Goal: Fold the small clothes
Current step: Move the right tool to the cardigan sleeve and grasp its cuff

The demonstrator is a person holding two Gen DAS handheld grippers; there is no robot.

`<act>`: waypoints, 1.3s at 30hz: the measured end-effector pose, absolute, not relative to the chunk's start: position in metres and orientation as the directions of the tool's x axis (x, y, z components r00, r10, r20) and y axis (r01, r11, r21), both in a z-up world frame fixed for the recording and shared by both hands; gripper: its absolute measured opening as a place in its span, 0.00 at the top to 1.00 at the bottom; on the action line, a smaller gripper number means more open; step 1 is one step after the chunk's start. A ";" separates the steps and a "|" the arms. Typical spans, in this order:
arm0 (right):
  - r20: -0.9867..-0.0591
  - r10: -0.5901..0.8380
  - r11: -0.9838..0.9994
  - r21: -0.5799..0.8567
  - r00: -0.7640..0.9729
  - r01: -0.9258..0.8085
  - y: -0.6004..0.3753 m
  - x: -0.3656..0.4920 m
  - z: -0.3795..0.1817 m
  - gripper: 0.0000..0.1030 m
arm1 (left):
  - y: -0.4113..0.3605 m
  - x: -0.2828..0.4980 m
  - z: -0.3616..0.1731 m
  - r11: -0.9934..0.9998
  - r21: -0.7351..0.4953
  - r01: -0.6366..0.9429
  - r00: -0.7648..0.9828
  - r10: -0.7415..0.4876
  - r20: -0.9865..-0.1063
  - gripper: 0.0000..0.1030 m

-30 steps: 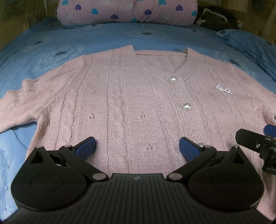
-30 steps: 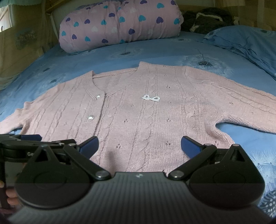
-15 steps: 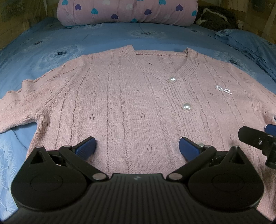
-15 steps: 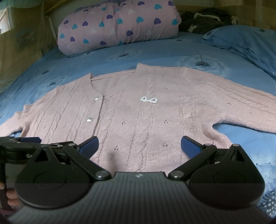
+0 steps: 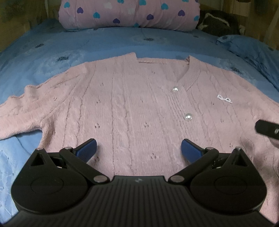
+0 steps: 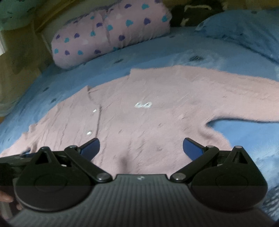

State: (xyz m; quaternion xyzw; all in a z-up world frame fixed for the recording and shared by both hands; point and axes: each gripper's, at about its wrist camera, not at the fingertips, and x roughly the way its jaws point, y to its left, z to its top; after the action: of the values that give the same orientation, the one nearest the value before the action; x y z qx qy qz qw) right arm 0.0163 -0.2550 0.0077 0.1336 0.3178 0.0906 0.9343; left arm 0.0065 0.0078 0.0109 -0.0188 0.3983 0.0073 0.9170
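A pink knitted cardigan (image 5: 132, 111) lies flat and face up on the blue bed, sleeves spread to both sides, pearl buttons down the front and a small silver bow on the chest. My left gripper (image 5: 139, 148) hovers open over its lower hem, nothing between the blue fingers. My right gripper (image 6: 141, 147) is open too, above the hem on the cardigan (image 6: 157, 111) nearer the right sleeve (image 6: 244, 104). The right view is blurred by motion. A black part of the right gripper (image 5: 266, 129) shows at the left view's right edge.
A pink pillow with heart prints (image 5: 129, 14) lies across the head of the bed. A blue pillow (image 5: 251, 47) sits at the right, and a dark bundle (image 5: 218, 22) beside it. The blue sheet (image 5: 87, 45) surrounds the cardigan. Wooden walls close in on the left.
The right gripper has tilted and shifted right and up, blurring its view; in the left view it has slid toward the right edge. The left gripper has hardly moved. Both stay open.
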 end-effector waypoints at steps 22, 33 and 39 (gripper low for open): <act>-0.649 -0.039 0.853 0.374 0.760 0.363 -0.367 0.052 -0.007 0.00 | 0.014 0.015 -0.001 0.998 -0.031 -0.053 0.641 0.010 -0.768 0.00; -0.590 -0.105 0.808 0.419 0.800 0.415 -0.379 0.055 -0.031 0.00 | 0.015 0.014 -0.005 0.998 -0.030 -0.050 0.633 0.008 -0.774 0.00; -0.560 -0.047 0.745 0.532 0.827 0.402 -0.403 0.060 -0.028 0.00 | 0.014 0.011 0.000 0.999 -0.028 -0.038 0.636 0.002 -0.772 0.00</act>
State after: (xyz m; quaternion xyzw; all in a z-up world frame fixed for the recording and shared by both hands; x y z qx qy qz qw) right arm 0.0602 -0.4029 -0.0280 0.3341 0.2659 -0.1254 0.8955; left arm 0.0111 0.0136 -0.0001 -0.0208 0.4267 0.0112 0.9041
